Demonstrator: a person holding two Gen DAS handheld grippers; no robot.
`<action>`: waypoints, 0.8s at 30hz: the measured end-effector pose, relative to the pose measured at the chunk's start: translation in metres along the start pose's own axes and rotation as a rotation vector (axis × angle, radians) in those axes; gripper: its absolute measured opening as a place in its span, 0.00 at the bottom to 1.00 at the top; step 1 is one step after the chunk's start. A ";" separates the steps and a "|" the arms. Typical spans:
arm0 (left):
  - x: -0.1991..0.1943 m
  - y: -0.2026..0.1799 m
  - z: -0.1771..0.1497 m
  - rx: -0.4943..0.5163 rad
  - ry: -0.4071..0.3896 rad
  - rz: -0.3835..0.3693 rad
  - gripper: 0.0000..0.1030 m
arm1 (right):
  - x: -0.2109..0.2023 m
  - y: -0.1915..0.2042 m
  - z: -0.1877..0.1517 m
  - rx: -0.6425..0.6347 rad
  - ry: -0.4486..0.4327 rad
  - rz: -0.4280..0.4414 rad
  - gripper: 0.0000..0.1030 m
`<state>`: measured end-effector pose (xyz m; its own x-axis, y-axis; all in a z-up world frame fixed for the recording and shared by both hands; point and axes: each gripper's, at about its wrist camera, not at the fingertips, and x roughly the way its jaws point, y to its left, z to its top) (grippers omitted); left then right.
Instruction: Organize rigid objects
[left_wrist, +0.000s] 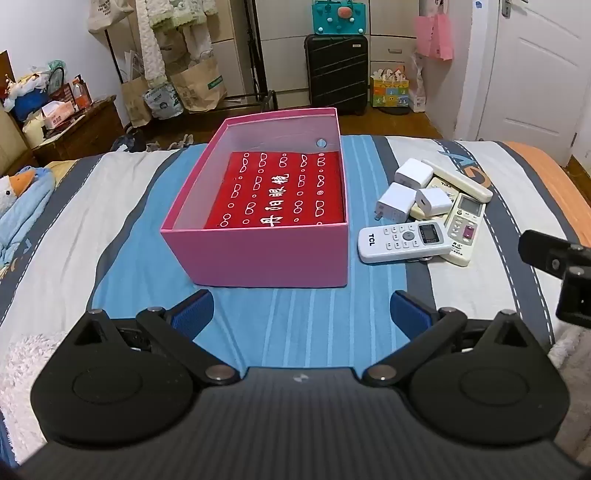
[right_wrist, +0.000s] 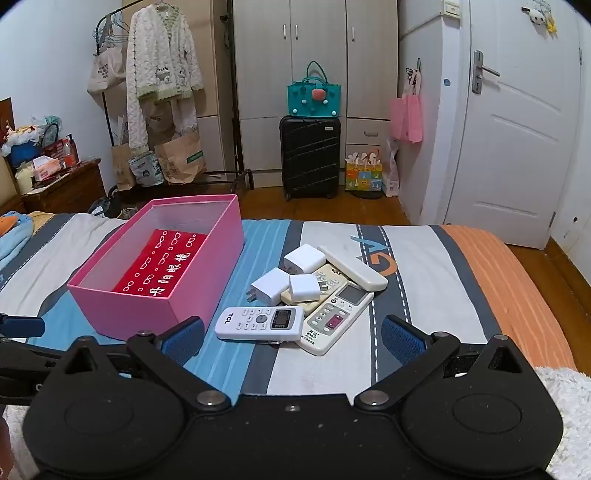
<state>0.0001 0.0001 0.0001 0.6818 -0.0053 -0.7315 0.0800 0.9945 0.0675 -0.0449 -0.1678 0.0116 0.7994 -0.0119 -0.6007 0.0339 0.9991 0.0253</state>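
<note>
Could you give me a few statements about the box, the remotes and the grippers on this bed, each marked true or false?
1. The pink box has its lid on. False: it is open, with a red item inside.
2. The TCL remote lies outside the box. True.
3. The right gripper is shut on a remote. False: its jaws stand wide with nothing between them.
4. Three white chargers sit among the remotes. True.
5. The left gripper is open. True.
</note>
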 end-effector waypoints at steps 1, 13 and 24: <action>0.000 0.000 0.000 -0.002 -0.002 0.000 1.00 | 0.000 0.000 0.000 0.000 0.003 0.000 1.00; -0.004 0.000 -0.004 -0.003 -0.006 -0.027 1.00 | -0.001 0.002 0.001 -0.006 0.003 -0.007 1.00; 0.005 0.012 -0.003 -0.040 -0.024 0.021 1.00 | 0.005 -0.001 -0.001 -0.005 0.013 -0.028 1.00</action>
<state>0.0025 0.0128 -0.0045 0.7002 0.0139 -0.7138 0.0364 0.9978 0.0551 -0.0414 -0.1688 0.0079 0.7901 -0.0391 -0.6117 0.0526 0.9986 0.0042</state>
